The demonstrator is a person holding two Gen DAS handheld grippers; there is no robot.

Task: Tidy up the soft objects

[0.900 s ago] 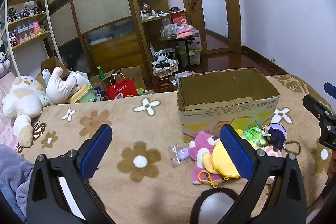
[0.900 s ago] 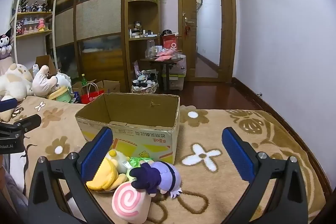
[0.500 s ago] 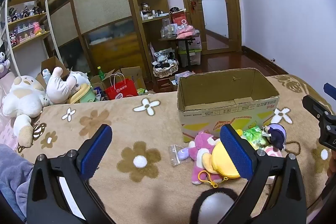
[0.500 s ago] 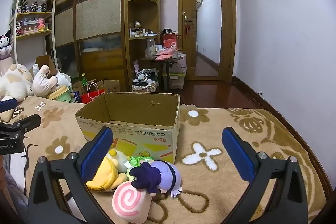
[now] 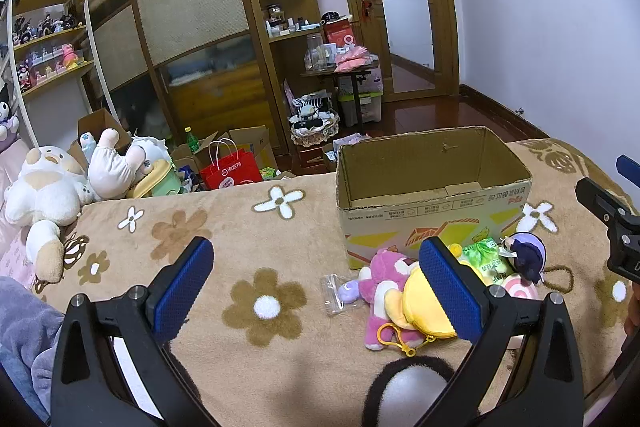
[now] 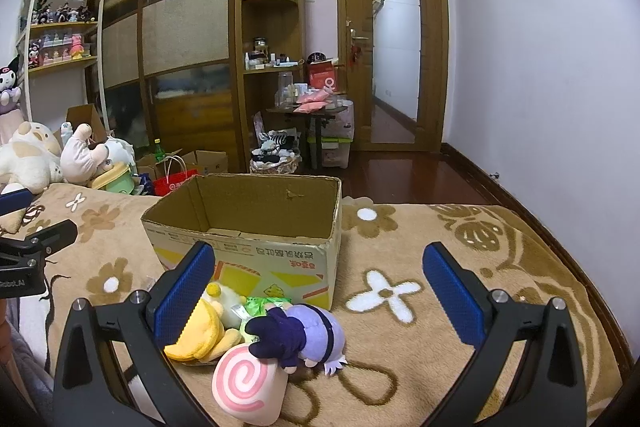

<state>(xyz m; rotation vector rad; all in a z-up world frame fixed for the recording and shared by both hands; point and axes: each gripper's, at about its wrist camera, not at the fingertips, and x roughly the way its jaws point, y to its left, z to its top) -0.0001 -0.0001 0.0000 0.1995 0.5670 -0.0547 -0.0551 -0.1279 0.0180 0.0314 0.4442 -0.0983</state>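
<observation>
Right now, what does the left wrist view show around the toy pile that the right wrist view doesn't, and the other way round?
Only the left wrist view shows the pink plush, the small clear bag beside it and the yellow clip.

Only the right wrist view shows the blanket right of the box, with no toys on it.

Both show the open cardboard box, yellow plush, purple-haired doll and pink swirl plush. Both grippers are open.

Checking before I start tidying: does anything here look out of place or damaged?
The soft toys, like the purple-haired doll and pink plush, lie heaped on the blanket outside the cardboard box. Its rim looks ragged.
</observation>
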